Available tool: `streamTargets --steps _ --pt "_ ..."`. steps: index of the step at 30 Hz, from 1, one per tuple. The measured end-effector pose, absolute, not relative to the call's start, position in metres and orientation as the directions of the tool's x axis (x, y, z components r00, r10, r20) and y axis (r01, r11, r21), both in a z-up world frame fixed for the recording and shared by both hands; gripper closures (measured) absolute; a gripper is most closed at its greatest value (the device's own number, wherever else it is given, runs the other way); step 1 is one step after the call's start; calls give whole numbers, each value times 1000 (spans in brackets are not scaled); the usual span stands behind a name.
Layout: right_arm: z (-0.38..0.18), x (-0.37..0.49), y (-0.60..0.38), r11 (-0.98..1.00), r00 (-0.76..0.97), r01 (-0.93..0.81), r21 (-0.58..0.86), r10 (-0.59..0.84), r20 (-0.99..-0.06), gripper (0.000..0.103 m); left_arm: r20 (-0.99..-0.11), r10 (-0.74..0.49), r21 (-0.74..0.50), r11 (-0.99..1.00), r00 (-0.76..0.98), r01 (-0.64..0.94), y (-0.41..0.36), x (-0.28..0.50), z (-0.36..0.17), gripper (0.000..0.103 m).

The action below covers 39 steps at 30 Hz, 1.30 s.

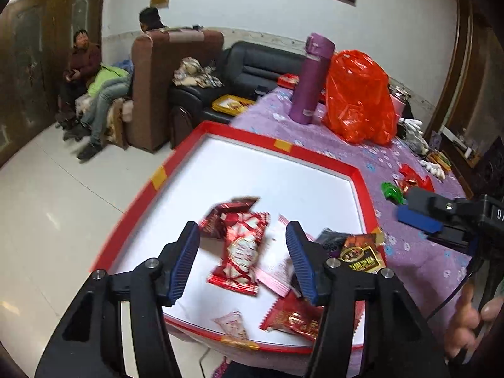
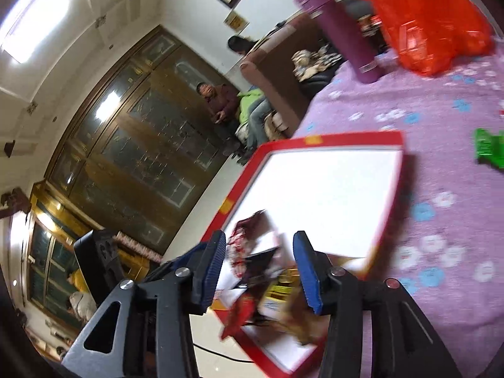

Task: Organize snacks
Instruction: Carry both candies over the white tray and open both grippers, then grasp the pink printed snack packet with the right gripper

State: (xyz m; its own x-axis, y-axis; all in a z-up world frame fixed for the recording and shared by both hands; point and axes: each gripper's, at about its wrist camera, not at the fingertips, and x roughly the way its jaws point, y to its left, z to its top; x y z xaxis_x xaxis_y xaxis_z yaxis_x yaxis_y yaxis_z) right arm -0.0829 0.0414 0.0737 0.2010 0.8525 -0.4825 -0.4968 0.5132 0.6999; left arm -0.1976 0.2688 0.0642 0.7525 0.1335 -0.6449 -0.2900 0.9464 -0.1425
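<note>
From the left wrist, the left claw [image 1: 242, 252] is hanging spread and tilted down over the red-rimmed tray [image 1: 357, 173], gripping nothing. A red-and-white snack packet [image 1: 241, 252] is lying in the tray between its fingers, long axis running away from the camera. Only here the right claw [image 1: 412, 211] is showing, beside the green snack [image 1: 392, 192] on the desk [image 1: 362, 157].

From the right wrist, the picture is rolled and blurred; that claw [image 2: 260, 271] is standing spread over the tray's [image 2: 352, 138] packets.

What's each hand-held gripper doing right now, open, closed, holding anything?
Left hand-held gripper: open, holding nothing, above the red tray.
Right hand-held gripper: open, holding nothing.
</note>
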Motion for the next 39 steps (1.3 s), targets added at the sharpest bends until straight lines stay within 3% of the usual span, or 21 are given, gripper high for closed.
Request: streamTargets --steps 7,12,16,18,22,29,36,39 --pt "72 -66 -64 609 374 -384 694 790 -485 46 -581 183 -93 953 793 -288 259 -203 83 34" --pt "71 -60 -159 652 518 -251 716 715 -469 45 -565 142 -67 974 813 -217 232 -198 90 33" --pt "75 -61 -232 716 635 -118 688 587 -502 44 -575 101 -35 988 812 -148 203 -191 90 33" --pt "78 -57 -260 776 669 -46 629 492 -558 38 -587 82 -23 993 805 -119 191 -188 88 33" --pt "74 -44 -312 835 680 90 542 347 -646 38 -602 52 2 998 797 -63 167 -183 85 33" --pt "55 -23 -333 864 635 174 473 269 -724 38 -628 11 27 1000 778 8 139 -179 78 33" --pt "41 14 -293 966 563 185 181 48 -825 38 -640 9 61 997 768 39 125 -179 76 33" --pt "31 21 -279 980 536 174 101 -9 -844 43 -643 12 65 997 766 39 123 -177 78 33"
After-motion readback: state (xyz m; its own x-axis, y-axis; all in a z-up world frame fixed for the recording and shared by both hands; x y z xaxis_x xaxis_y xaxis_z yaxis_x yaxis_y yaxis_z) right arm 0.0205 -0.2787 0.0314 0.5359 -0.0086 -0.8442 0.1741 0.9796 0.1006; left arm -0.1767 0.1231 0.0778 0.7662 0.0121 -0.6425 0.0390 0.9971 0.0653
